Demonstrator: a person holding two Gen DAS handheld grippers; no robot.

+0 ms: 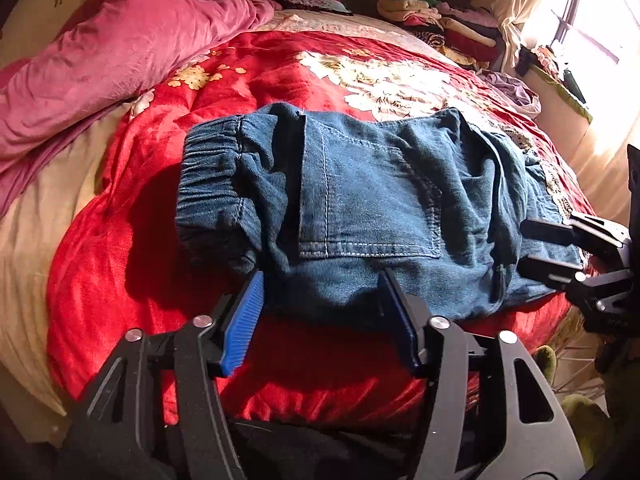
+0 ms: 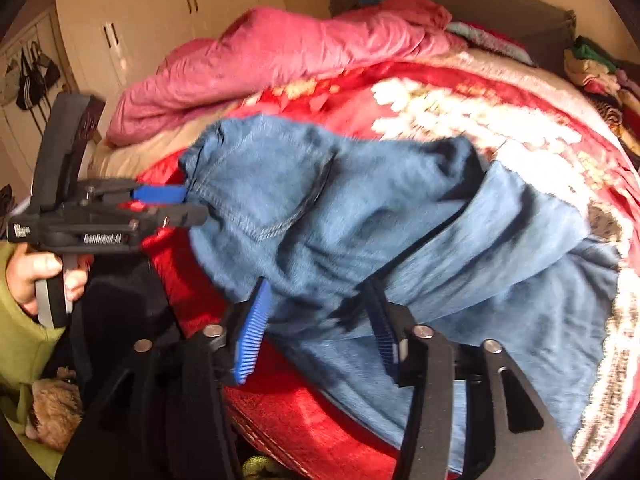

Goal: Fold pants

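Blue denim pants (image 1: pixel 360 200) lie folded in a bundle on the red floral quilt (image 1: pixel 140 220), elastic waistband to the left, back pocket up. My left gripper (image 1: pixel 320 280) is open, its blue pads (image 1: pixel 244 320) at the near edge of the bundle, not clamping it. In the right wrist view the pants (image 2: pixel 360 220) spread wider and blurred. My right gripper (image 2: pixel 316 304) is open over the near denim edge. The left gripper (image 2: pixel 188 204) shows at the pants' left end; the right gripper (image 1: pixel 524 246) shows at their right end.
A pink duvet (image 1: pixel 120 52) is heaped at the back left of the bed. A stack of folded clothes (image 1: pixel 448 20) sits at the back right by the window. A wardrobe (image 2: pixel 160 12) stands beyond the bed. A hand (image 2: pixel 36 272) holds the left gripper's handle.
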